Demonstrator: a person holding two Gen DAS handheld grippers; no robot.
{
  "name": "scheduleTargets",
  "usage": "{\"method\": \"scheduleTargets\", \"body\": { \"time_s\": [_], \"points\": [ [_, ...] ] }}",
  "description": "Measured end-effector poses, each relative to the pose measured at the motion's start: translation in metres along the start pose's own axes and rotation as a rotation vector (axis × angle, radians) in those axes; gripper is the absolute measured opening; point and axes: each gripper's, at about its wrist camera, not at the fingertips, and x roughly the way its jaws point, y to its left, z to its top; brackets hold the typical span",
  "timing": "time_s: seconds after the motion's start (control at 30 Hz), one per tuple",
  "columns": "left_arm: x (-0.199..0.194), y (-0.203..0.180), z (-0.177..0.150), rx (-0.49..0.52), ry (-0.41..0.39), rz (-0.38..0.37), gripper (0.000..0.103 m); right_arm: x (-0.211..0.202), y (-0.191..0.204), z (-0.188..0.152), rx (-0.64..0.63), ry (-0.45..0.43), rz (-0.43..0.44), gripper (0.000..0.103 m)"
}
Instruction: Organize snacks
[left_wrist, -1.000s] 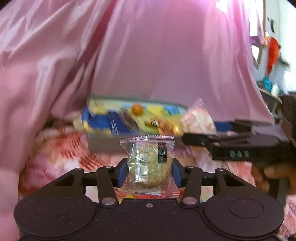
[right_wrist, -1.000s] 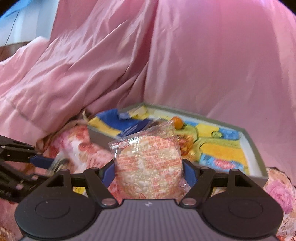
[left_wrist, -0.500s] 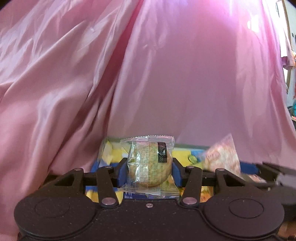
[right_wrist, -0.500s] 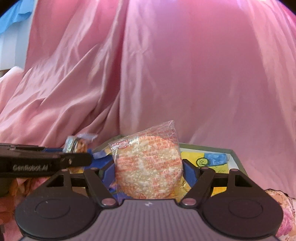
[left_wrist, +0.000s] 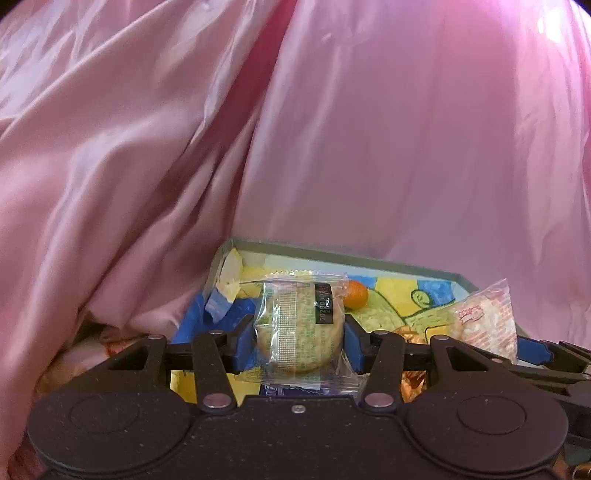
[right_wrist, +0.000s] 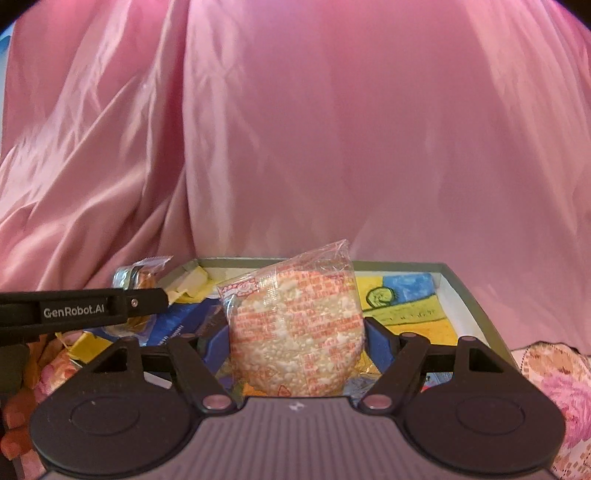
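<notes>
My left gripper (left_wrist: 299, 341) is shut on a round pale biscuit in a clear wrapper (left_wrist: 299, 328), held upright over the near edge of a grey box (left_wrist: 332, 254). The box has a yellow and blue drawing on its floor, and snack packets and a small orange ball (left_wrist: 356, 293) lie in it. My right gripper (right_wrist: 295, 343) is shut on a rice cracker in a red-printed wrapper (right_wrist: 295, 328), also over the box (right_wrist: 458, 291). In the left wrist view that rice cracker (left_wrist: 487, 321) shows at the right. In the right wrist view the left gripper (right_wrist: 122, 304) reaches in from the left.
A pink satin cloth (left_wrist: 295, 129) hangs behind and around the box and fills most of both views. A floral cover (right_wrist: 554, 391) lies under the box at the right. Blue and yellow packets (right_wrist: 177, 325) crowd the box's left part.
Both grippers have moved forward over the box with their snacks still held. The box has come closer and lower in both views, and the left gripper's arm now shows higher in the right wrist view.
</notes>
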Motion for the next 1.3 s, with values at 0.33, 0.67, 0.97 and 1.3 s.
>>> {"method": "scheduleTargets", "body": {
  "time_s": [0.33,0.67,0.97,1.3],
  "points": [
    [0.003,0.001,-0.006,-0.025,0.004,0.006,0.082,0.007,-0.006,-0.001,0.015,0.031,-0.002,0.086],
    [-0.020,0.006,-0.005,-0.082,-0.051,0.005,0.102,-0.013,-0.010,0.000,-0.026,-0.024,-0.018,0.103],
    [-0.055,0.004,-0.002,-0.081,-0.106,-0.002,0.102,-0.048,-0.006,0.005,-0.112,-0.064,-0.004,0.103],
    [-0.102,0.003,-0.014,-0.017,-0.140,-0.031,0.102,-0.096,0.011,-0.006,-0.262,-0.091,0.065,0.103]
  ]
}}
